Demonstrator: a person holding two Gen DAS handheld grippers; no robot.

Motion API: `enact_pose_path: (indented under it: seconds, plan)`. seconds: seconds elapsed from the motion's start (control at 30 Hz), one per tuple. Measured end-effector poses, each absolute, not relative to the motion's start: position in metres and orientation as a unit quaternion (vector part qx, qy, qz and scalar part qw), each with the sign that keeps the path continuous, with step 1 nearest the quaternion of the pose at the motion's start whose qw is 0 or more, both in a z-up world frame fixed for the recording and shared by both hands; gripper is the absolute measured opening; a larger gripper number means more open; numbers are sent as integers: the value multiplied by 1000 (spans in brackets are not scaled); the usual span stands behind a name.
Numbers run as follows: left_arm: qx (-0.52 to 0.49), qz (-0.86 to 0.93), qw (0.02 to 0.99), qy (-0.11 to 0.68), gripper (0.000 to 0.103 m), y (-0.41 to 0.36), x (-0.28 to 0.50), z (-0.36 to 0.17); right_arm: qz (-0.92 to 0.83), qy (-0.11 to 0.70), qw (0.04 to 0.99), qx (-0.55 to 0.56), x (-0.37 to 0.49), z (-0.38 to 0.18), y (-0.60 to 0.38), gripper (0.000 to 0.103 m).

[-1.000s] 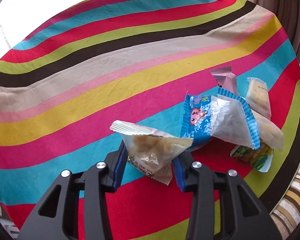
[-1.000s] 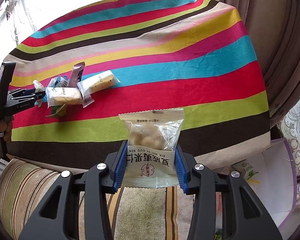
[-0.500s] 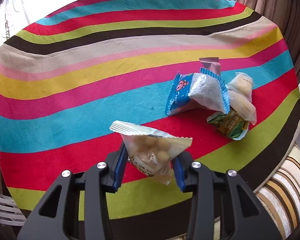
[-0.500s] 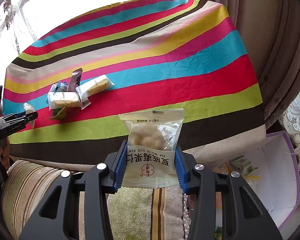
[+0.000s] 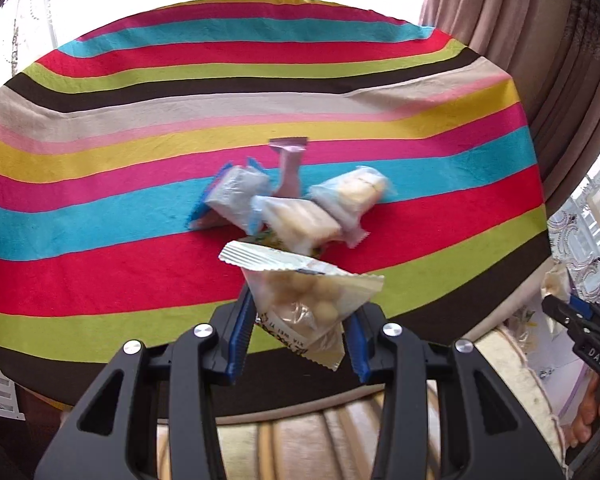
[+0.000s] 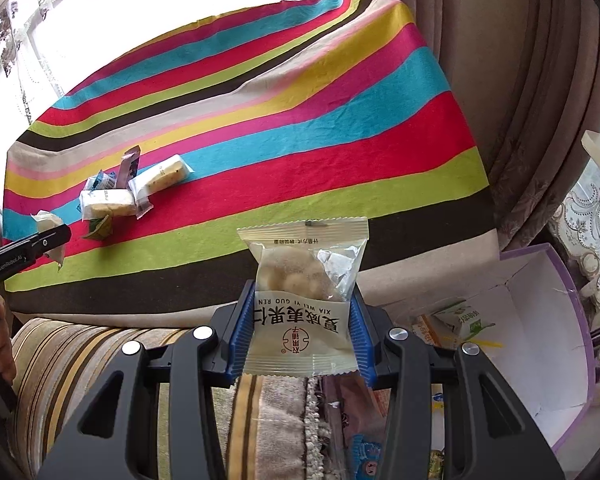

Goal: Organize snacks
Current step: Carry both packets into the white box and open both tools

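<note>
The nut packet (image 6: 302, 300) in the right tongs (image 6: 302, 330) stands upright with its long axis running away from the tongs, the crimped top seam pointing toward the tabletop (image 6: 300, 140); the blue pads press both its side edges, so the tongs are clenched on it. Its printed label reads upside down from this camera: "XIA WEI YI GUO REN" over large Chinese characters and a round red seal, with a small line of print near the top seam that is too fine to read. The left tongs (image 5: 298, 338) are likewise clenched on a second nut packet (image 5: 304, 300), tilted, its crimped seam slanting up to the left and pale round nuts showing through the clear film; only a scrap of lettering shows on it. Just beyond that packet, a pile of snacks (image 5: 292, 208) lies on the red and blue stripes: a blue-edged packet, a pink one, two clear-wrapped pale cakes, a green one beneath. To the right of the right tongs, below the tabletop edge, a purple-rimmed box (image 6: 540, 320) holds a green-and-white carton.
</note>
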State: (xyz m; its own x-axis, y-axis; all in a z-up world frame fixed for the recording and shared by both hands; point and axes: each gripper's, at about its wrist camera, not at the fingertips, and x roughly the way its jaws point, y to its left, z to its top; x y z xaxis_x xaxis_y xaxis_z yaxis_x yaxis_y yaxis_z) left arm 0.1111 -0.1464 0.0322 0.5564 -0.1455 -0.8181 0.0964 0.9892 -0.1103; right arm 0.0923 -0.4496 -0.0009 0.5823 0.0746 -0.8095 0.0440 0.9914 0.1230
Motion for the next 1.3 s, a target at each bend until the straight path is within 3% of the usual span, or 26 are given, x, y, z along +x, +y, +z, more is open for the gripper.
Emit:
enact_pose_path:
  seconds: [0.53,0.87,0.97,1.03,1.07,1.1,1.17,1.3]
  plan:
    - [-59,-205,825,524,41,-329,78,16,-79,453,885,66,48,-12,-559,43]
    - [-54,-271,774,570,42,-405,39,-4,-124,472,871,64,8,-32,-602,43]
    - [-51,-288,765,573,48,-416,32,-6,-137,477,865,66,-3,-36,-610,44]
    - [-49,-299,763,571,58,-422,32,-8,-148,481,862,62,-8,-37,-614,46]
    - [-49,-300,764,570,66,-423,31,-7,-154,483,860,60,-10,-37,-615,51]
    - [-47,-300,765,568,69,-424,30,-7,-158,482,860,58,-12,-37,-615,62]
    - [-50,-300,767,565,70,-422,30,-5,-164,479,861,53,-16,-35,-613,75]
    - [-60,-294,778,551,72,-410,28,0,-155,477,864,52,-17,-30,-603,80]
